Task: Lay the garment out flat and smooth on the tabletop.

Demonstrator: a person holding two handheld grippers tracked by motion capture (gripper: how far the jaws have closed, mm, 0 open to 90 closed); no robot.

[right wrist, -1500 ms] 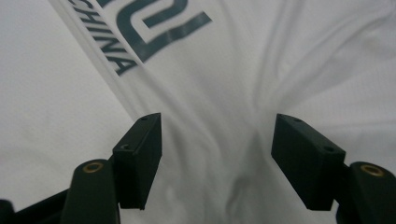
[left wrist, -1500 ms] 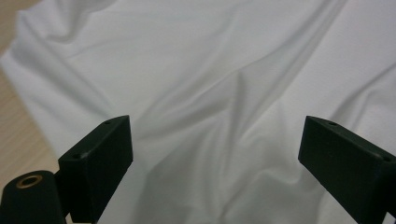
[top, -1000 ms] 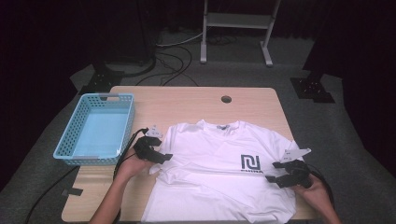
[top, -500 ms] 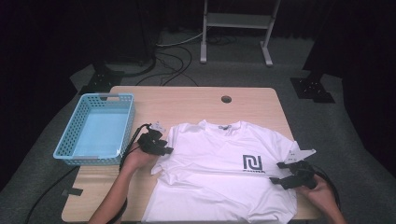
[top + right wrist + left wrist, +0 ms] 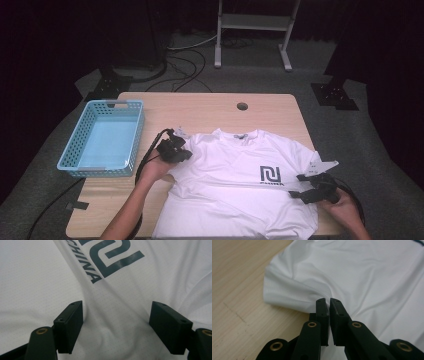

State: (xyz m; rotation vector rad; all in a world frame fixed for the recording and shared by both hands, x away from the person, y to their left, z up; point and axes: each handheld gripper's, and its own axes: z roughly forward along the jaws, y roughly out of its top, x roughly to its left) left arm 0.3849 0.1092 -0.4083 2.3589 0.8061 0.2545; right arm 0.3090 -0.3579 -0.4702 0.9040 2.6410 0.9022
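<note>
On the wooden bench a white T-shirt lies spread flat, face up, collar toward the far edge and its dark logo toward the person's right. At the shirt's left sleeve, the left tool has just been closing, and its jaws now stand together with a pinch of the sleeve fabric caught between them; in the left gripper view the cloth bunches and puckers right at the fingertips, a fair sign the grip has taken. That pinch sits at the sleeve's edge, which reads as the sensible place to lift from if the sleeve is to be folded in over the body.

Over on the other side, the right tool rests by the shirt's right edge near the hem, jaws held apart. In the right gripper view its two black pads stand wide over plain white fabric just below the logo, with nothing pressed between them. It looks placed to steady that side, or to take its own pinch next.

Beside the shirt, at the bench's left, a light blue basket sits well apart from the cloth, quite possibly where the folded shirt will end up.
</note>
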